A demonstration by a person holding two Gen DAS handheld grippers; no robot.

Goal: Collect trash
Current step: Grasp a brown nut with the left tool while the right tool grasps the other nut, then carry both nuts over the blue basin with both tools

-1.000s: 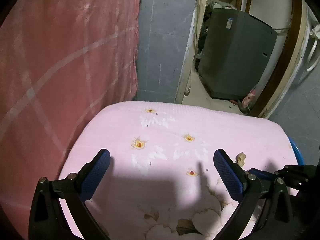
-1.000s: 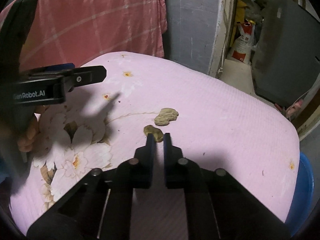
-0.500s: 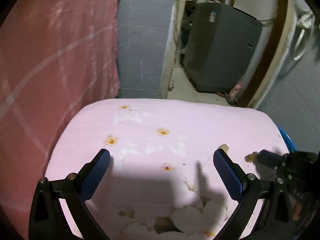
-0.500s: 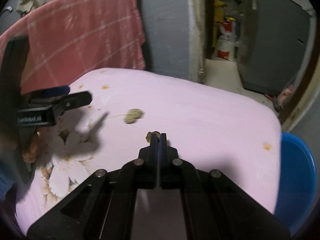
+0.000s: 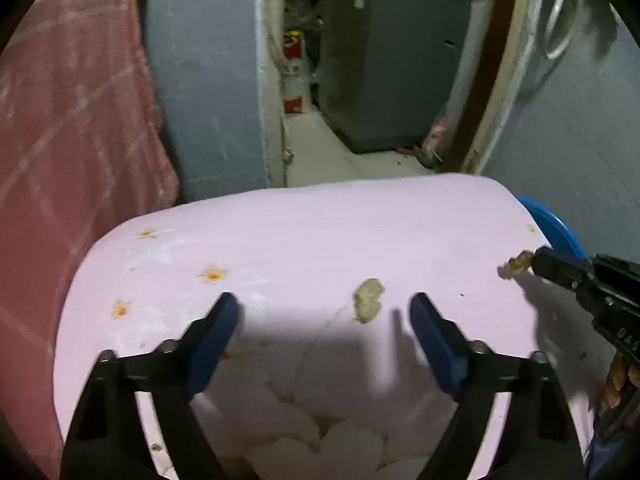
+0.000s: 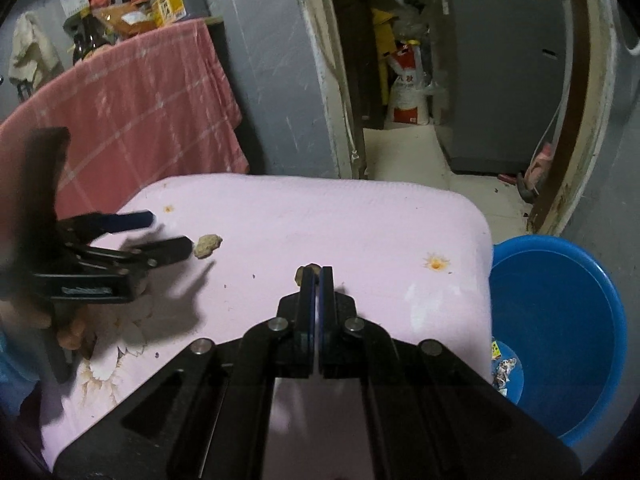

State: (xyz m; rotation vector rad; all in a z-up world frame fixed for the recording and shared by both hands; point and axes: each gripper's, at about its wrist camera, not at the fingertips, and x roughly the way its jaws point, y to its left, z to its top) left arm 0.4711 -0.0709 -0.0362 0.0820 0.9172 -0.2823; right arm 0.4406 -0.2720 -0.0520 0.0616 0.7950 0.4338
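My right gripper (image 6: pixel 317 274) is shut on a small brownish scrap of trash (image 6: pixel 307 269), held above the pink cloth-covered table (image 6: pixel 360 216); in the left wrist view the scrap (image 5: pixel 518 263) shows at the tips of the right gripper (image 5: pixel 536 262). A second tan scrap (image 5: pixel 368 300) lies on the cloth just ahead of my open left gripper (image 5: pixel 322 312); it also shows in the right wrist view (image 6: pixel 207 244), right at the tips of the left gripper (image 6: pixel 170 236). A blue basin (image 6: pixel 560 320) with bits of litter stands right of the table.
A red checked towel (image 6: pixel 132 120) hangs at the back left. Behind the table are a grey wall, a doorway with a grey appliance (image 5: pixel 392 60) and sacks (image 6: pixel 408 88). Bottles and clutter (image 6: pixel 132 4) sit on a shelf above the towel.
My right gripper has lifted the small scrap off the cloth and swung right toward the blue basin. My left gripper has turned right and come up to the larger scrap.
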